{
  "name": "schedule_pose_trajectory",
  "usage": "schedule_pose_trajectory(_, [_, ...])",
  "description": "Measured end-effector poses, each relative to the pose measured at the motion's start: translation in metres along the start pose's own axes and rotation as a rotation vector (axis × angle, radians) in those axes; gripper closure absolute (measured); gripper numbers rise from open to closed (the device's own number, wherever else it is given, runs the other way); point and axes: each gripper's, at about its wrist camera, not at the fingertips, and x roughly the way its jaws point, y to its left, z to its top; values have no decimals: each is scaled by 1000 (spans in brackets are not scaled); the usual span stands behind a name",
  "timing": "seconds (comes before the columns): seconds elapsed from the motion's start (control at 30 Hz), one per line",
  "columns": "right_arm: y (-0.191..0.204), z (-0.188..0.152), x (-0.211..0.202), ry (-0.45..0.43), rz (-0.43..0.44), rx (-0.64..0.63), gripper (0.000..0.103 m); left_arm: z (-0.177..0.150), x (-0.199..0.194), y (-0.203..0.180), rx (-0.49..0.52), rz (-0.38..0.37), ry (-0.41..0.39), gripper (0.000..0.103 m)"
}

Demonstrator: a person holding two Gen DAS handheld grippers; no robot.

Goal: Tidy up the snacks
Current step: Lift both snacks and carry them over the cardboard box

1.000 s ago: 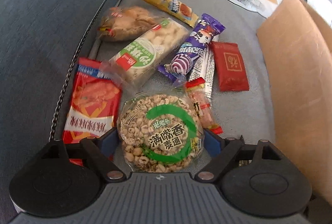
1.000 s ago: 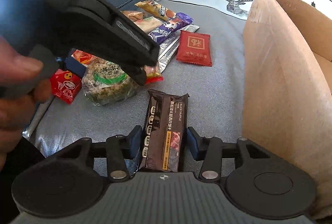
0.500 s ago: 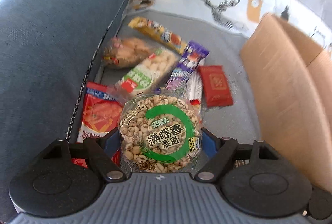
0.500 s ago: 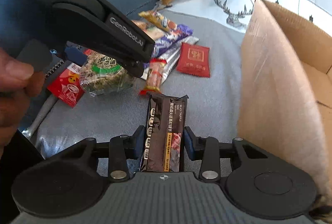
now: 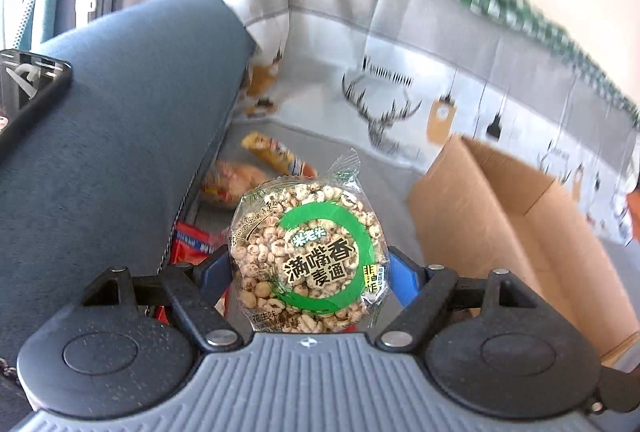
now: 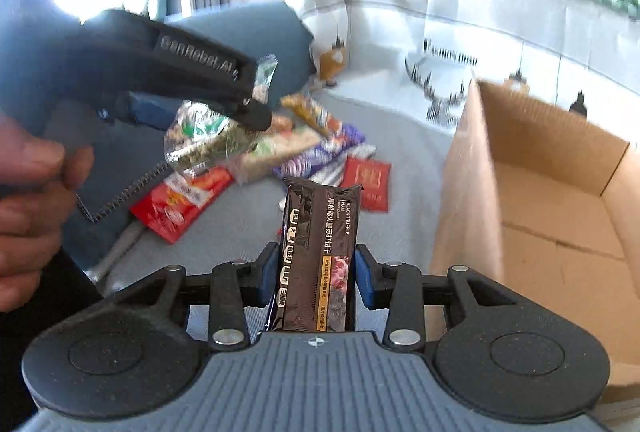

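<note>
Both grippers have lifted their snacks: puffed-grain round, brown bar.

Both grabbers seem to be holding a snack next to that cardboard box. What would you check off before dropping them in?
1. Left gripper clamped on the round puffed-grain pack: ok.
2. Right gripper clamped on the dark cracker pack: ok, jaws just closed further onto it.
3. Both packs lifted clear of the snack pile: ok.
4. Cardboard box open, with room on its floor: ok.
5. Either pack already over the box opening: not ok, both sit left of its wall.
6. Grippers clear of each other: cannot tell.
</note>
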Motion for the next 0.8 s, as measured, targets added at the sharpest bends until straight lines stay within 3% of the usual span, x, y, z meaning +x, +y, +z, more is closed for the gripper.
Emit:
schedule_pose_trajectory(0.3, [-37, 47, -56, -207, -7, 19, 62, 4, -11, -3, -27, -55, -59, 20])
schedule_pose_trajectory(0.47, [-83, 70, -74, -299, -76, -18, 62, 9, -14, -14, -9, -100, -77, 20])
schedule_pose_trajectory(0.57, [-117, 71, -72, -318, -144, -4, 62, 13, -16, -26, 13, -110, -83, 20])
schedule_pose_trajectory(0.7, [-160, 56, -61, -291, -195, 128, 62, 17, -18, -43, 35, -123, -89, 20])
schedule_pose_trajectory(0.8, [-173, 51, -63, -284, -228, 164, 62, 20, -18, -54, 37, -133, -92, 20])
